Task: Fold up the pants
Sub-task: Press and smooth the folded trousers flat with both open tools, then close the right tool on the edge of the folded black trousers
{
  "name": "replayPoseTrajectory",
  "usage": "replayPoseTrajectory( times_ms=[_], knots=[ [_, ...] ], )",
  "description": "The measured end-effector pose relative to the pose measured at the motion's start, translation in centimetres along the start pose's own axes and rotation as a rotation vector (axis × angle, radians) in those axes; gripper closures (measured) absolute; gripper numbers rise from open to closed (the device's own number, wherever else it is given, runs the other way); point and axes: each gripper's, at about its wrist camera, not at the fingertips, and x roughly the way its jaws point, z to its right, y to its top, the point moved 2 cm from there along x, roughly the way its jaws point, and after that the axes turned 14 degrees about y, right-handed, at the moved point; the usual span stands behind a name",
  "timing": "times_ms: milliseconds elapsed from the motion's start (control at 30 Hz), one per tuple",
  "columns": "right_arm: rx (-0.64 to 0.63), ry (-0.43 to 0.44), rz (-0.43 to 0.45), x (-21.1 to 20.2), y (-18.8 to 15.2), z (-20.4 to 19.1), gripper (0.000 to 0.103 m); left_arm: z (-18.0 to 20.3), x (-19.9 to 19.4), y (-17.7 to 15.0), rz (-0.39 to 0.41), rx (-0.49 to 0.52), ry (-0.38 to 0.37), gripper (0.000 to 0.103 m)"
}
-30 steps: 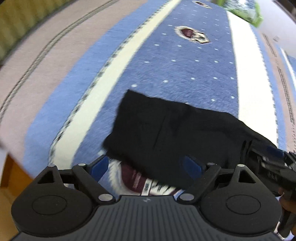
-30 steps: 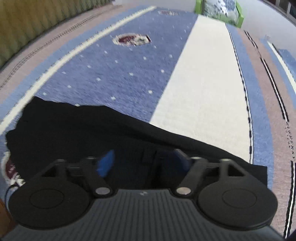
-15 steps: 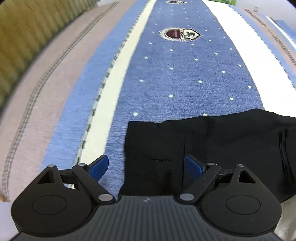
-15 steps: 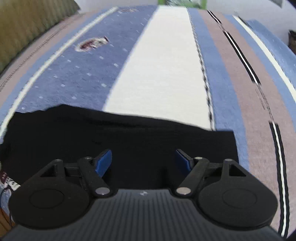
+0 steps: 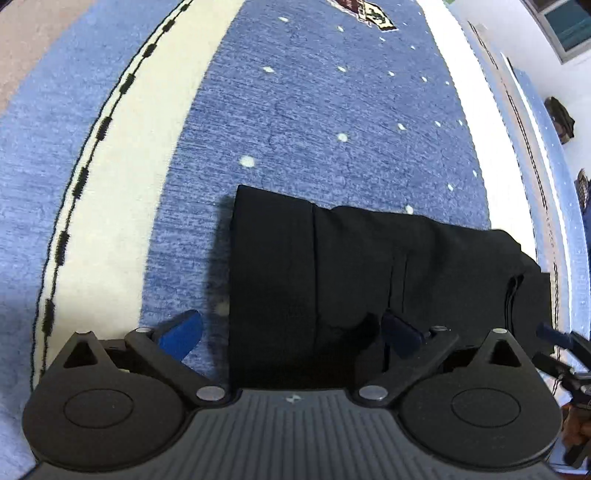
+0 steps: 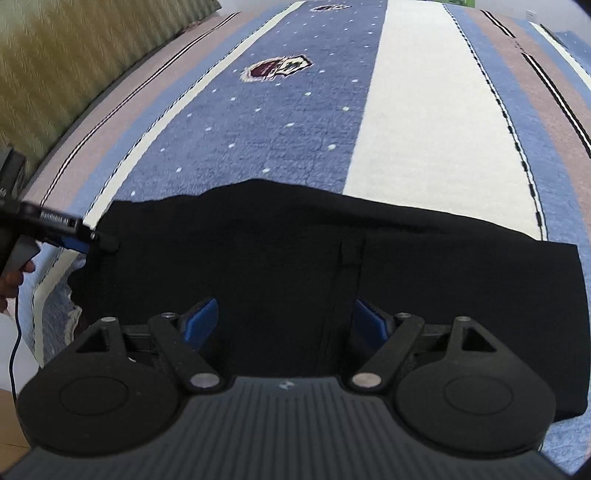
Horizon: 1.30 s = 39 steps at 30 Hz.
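The black pants (image 5: 369, 273) lie folded flat on the striped blanket (image 5: 314, 110), a wide dark rectangle. My left gripper (image 5: 291, 332) is open and empty, low over the pants' left end, its left finger beside the edge over the blanket. In the right wrist view the pants (image 6: 332, 258) fill the middle. My right gripper (image 6: 286, 321) is open and empty just above their near middle. The left gripper (image 6: 88, 242) shows there at the pants' left edge, and the right gripper shows in the left wrist view (image 5: 561, 343) at the right edge.
The blanket (image 6: 424, 110) has blue, cream and brown stripes with a crest motif (image 6: 277, 68). A ribbed olive surface (image 6: 74, 66) runs along the left. A wall with a window (image 5: 569, 26) stands at the far right. A cable (image 6: 14, 332) hangs at the left.
Both grippers came down closer to the pants. The left view swung right and nearer the pants' left end. The pants settled flat.
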Motion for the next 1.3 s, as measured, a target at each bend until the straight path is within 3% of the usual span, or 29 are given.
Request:
replayPoseTrajectory(
  times_ms=[133, 200, 300, 433, 633, 733, 867, 933, 967, 1067, 1200, 1267, 1300],
  knots=[
    [0.004, -0.004, -0.009, 0.5, 0.0, -0.2, 0.024, 0.8, -0.1, 0.3, -0.017, 0.010, -0.028, 0.000],
    [-0.004, -0.017, -0.018, 0.6, 0.0, -0.2, 0.024, 1.9, -0.7, 0.5, -0.016, 0.037, -0.081, 0.000],
    [-0.015, -0.056, -0.015, 0.4, -0.1, 0.1, 0.024, 3.1, -0.1, 0.0, -0.009, 0.098, -0.022, 0.000],
    [-0.002, -0.155, 0.038, -1.5, 0.0, 2.8, 0.024, 3.3, -0.6, 0.4, 0.014, 0.026, -0.001, 0.000],
    [0.115, -0.361, 0.086, -5.2, 0.3, 10.9, 0.024, 4.1, 0.3, 0.3, 0.046, -0.064, 0.173, 0.000],
    [0.183, -0.399, 0.105, -6.8, 0.2, 14.7, 0.024, 5.4, 0.7, -0.1, 0.058, -0.054, 0.248, 0.000],
    [0.212, -0.413, 0.082, -7.6, -0.8, 18.5, 0.024, 5.8, 0.9, 0.1, 0.058, -0.054, 0.268, 0.000],
    [0.220, -0.378, 0.051, -7.2, -1.1, 19.7, 0.034, 5.6, 0.8, -0.1, 0.057, -0.054, 0.268, 0.000],
    [0.239, -0.329, 0.031, -6.9, -1.2, 20.1, 0.049, 5.7, 0.8, -0.1, 0.057, -0.051, 0.274, 0.000],
    [0.263, -0.286, 0.001, -6.3, -1.4, 20.2, 0.055, 6.0, 0.9, 0.1, 0.063, -0.058, 0.297, 0.000],
    [0.302, -0.284, 0.001, -6.3, -1.4, 20.7, 0.076, 6.1, 0.9, 0.1, 0.070, -0.069, 0.312, 0.000],
    [0.320, -0.285, 0.015, -6.9, -1.4, 21.3, 0.079, 5.8, 0.9, 0.0, 0.073, -0.060, 0.297, 0.000],
    [0.327, -0.293, 0.019, -7.2, -1.5, 21.6, 0.072, 5.6, 0.9, -0.1, 0.078, -0.058, 0.284, 0.000]
  ],
)
